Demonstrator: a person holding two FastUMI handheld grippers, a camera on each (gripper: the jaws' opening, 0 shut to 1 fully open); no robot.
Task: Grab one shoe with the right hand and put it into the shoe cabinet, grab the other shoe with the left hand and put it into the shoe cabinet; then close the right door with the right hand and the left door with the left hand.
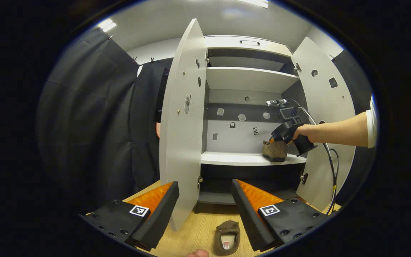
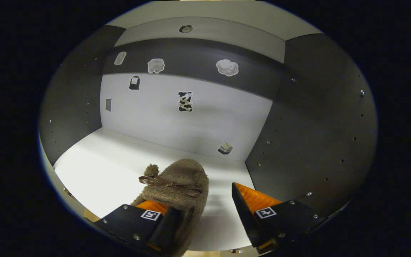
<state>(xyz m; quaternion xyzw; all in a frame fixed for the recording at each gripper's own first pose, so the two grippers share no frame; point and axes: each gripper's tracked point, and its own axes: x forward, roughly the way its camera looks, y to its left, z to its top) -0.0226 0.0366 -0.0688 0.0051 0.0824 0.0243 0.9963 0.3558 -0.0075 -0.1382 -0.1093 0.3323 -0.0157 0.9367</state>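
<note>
In the left gripper view, our left gripper [image 1: 203, 208] hangs open at the bottom above the second shoe [image 1: 227, 237] on the floor, ready to collect it; right of centre, the right gripper [image 1: 280, 137] reaches to the cabinet shelf [image 1: 234, 159]. In the right gripper view, its fingers stand apart around the first shoe [image 2: 177, 185], apparently releasing it.

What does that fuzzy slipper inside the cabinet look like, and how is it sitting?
The brown slipper looks fleecy, with a thin dark ribbon bow across its top. It sits upright on the white shelf, toe towards the back wall, near the cabinet's right side. The right gripper is open around its heel end, one finger against its side. In the left gripper view it shows at the shelf's right end.
</note>
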